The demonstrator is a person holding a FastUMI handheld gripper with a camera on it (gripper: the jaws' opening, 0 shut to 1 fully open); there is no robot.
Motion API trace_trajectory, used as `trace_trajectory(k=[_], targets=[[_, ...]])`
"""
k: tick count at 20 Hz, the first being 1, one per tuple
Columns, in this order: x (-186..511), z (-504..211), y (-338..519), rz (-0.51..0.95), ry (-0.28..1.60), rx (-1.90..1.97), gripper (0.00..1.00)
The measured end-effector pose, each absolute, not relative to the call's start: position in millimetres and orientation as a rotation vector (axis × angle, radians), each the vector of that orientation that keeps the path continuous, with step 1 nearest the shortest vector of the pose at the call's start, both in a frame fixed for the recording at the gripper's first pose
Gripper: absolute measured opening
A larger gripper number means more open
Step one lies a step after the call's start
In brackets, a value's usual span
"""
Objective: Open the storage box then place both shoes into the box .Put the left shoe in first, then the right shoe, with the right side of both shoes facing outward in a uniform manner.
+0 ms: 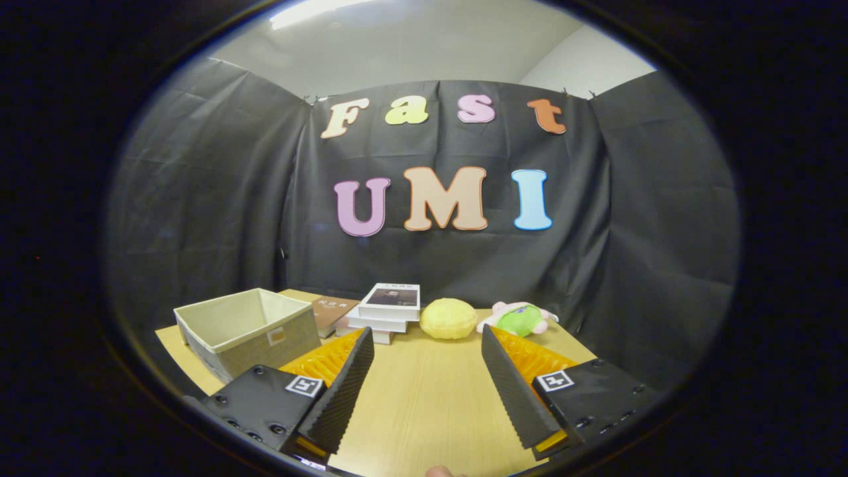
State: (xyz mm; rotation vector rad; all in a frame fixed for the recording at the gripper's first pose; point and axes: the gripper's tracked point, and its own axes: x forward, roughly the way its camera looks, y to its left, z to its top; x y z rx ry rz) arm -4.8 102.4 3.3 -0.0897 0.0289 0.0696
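Observation:
A grey fabric storage box with a pale lining stands on the wooden table, to the left of my left finger and slightly beyond it. Its top is open and I see nothing inside from this angle. My gripper is open, its two fingers spread wide over bare tabletop with nothing between them. It hovers a little above the table, pointing toward the back wall.
Beyond the fingers sit a stack of books, a brown book beside the box, a yellow round plush and a pink-and-green plush toy. Black cloth walls close in the table's back and sides.

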Motion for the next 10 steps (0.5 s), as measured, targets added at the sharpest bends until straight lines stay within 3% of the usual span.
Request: trace_trajectory(k=[10], targets=[[-7.7, 19.7, 95.6, 0.081, -0.029, -0.049, 1.00]])
